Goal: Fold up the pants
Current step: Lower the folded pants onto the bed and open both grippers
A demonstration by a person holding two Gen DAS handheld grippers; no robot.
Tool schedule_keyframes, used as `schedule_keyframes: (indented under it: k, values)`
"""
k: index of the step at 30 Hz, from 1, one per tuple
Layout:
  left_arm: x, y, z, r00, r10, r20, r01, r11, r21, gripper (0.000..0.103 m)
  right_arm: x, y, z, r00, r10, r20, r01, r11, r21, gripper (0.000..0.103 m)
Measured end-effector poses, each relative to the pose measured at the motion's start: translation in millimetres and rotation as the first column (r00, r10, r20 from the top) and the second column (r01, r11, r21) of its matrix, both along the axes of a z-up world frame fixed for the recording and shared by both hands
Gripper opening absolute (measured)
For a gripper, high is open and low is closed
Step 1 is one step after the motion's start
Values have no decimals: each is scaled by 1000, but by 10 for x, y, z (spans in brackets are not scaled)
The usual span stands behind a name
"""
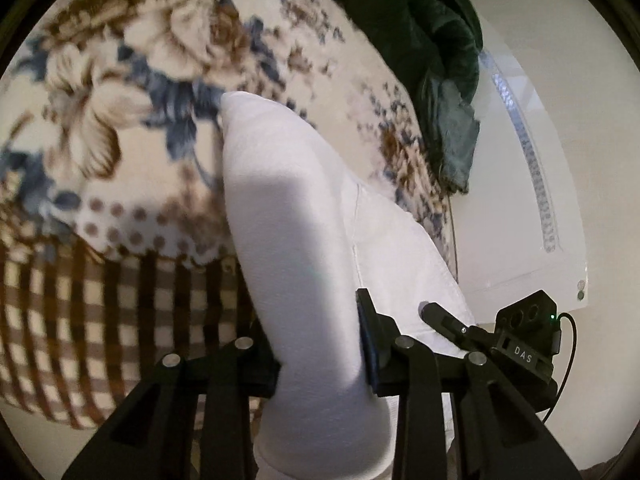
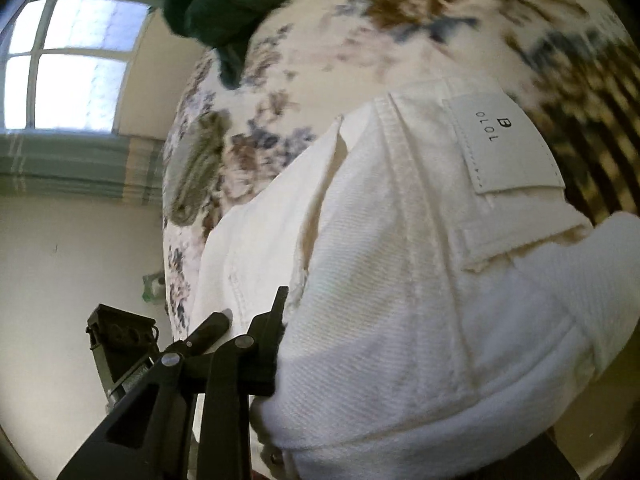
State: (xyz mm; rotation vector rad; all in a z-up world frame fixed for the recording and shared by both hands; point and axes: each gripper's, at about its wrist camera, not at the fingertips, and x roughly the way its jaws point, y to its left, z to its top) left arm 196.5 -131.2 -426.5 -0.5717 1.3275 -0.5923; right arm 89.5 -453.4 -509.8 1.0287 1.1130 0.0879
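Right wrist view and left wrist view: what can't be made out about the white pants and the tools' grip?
- Right wrist view: white denim pants cover the right tool's far finger, so its closure is unclear.
- Left wrist view: the white cloth drapes over the left tool, hiding any pinch point.
- Both views: the floral blanket is motion-blurred; the pants' full layout is cut off.

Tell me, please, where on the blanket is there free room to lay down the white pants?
Free: the flowered blanket left of the pants, down to its checked border. Crowded: the far end, where dark green clothes lie, and the strip along the blanket's right edge.
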Motion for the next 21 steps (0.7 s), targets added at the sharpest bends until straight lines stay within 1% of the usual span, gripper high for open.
schedule_keyframes:
  k: [3,5,8,9,11,13,14,16,17,18,19,20,21]
  values:
    - [141,173,252,999,32,17,-32,999,-13,28,257,140,313,999,34,27,-34,999,-6,29]
    - [290,278,413,998,50,33,-49,999,-19,28,529,271,517,997,55,53,-54,998,-14,29]
    - [670,507,678,995,76,67,-75,997,-23,28,917,467,796,992,85,90,-83,996,-26,29]
    - [854,609,772,993,84,82,-82,996,-23,28,1061,542,870,991,89,100,-87,996,-26,29]
    - [1245,827,931,990,95,108,-93,995,-23,28,1489,758,1010,988,95,120,-93,995,-27,29]
    - [1628,1037,1046,986,103,129,-101,995,-24,28,2015,1029,1142,986,96,138,-93,995,-26,29]
    - [1922,1196,1109,984,104,144,-101,995,-27,28,2202,1126,1170,985,95,144,-92,995,-27,29]
    - [2353,1421,1165,981,102,168,-99,995,-24,28,2791,1422,1229,983,84,164,-82,996,-23,29]
    - [2670,1580,1189,978,97,183,-96,995,-18,28,3020,1541,1240,982,80,170,-77,997,-21,29]
    - [2911,1695,1196,976,96,194,-96,995,-11,28,3261,1666,1237,981,73,177,-71,997,-17,29]
    - [3118,1805,1190,975,94,204,-95,995,-5,28,3595,1842,1210,980,67,188,-66,998,-12,29]
    - [3435,1970,1173,972,90,216,-93,996,3,28,3807,1958,1191,979,63,196,-62,998,-10,29]
    - [3653,2076,1145,971,89,223,-93,996,10,28,4046,2088,1154,977,55,205,-56,998,-2,29]
